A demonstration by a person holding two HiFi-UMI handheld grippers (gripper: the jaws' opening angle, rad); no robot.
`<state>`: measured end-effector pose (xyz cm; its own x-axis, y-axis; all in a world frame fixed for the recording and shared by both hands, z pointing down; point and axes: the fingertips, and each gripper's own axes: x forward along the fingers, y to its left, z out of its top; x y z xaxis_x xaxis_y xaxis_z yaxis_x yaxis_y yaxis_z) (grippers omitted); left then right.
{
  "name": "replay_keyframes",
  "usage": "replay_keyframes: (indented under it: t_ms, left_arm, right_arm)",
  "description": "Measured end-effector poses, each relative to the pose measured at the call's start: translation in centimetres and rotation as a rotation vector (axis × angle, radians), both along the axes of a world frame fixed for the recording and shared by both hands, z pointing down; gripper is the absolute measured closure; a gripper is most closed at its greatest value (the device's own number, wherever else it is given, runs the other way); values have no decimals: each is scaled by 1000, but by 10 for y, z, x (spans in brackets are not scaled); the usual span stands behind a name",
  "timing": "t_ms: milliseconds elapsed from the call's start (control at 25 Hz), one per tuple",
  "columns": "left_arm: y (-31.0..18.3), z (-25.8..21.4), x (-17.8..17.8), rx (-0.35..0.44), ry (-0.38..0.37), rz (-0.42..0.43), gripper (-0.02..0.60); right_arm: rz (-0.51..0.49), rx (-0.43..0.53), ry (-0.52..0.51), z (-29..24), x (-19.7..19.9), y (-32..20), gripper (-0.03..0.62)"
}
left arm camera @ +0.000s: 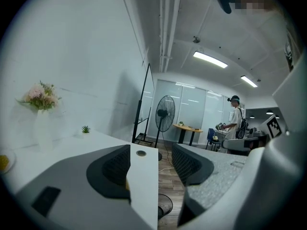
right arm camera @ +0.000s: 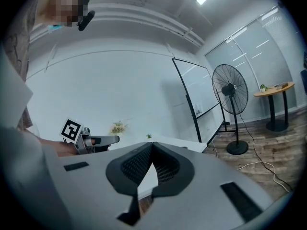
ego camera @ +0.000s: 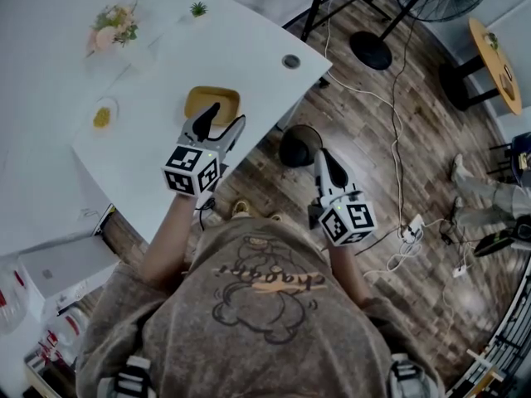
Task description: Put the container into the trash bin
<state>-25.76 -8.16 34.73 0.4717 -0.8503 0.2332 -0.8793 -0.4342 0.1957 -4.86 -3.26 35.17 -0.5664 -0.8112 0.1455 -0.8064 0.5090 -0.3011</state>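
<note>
Container (ego camera: 211, 104) location: on the white bench (ego camera: 166, 56), close to the edge nearest the person. The dark round trash bin (ego camera: 297, 146) stood on the floor just past that edge. The container appeared as a shallow, tan, open dish with rounded corners. It was judged light, fairly stiff and thin-walled, so a hard squeeze could deform it. Its contents could not be determined. The left gripper (ego camera: 226, 116) hovered at its near rim, jaws spread wide with nothing pressed between them. The right gripper (ego camera: 325, 157) hung beside the bin, jaws closed together and empty. Recommended hold: pinch the near rim wall, one jaw inside and one outside, keeping the dish level.
</note>
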Motion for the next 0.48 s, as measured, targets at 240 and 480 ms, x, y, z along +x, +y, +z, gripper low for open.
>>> replay_keyframes:
  t_ms: [240, 480]
  left_arm:
    - [-17, 34, -1, -67, -47, 10, 328]
    - [-30, 74, -1, -154, -114, 25, 328]
  right_arm:
    - [8, -3, 3, 0, 5, 2, 600]
    - [27, -15, 5, 3, 13, 1, 600]
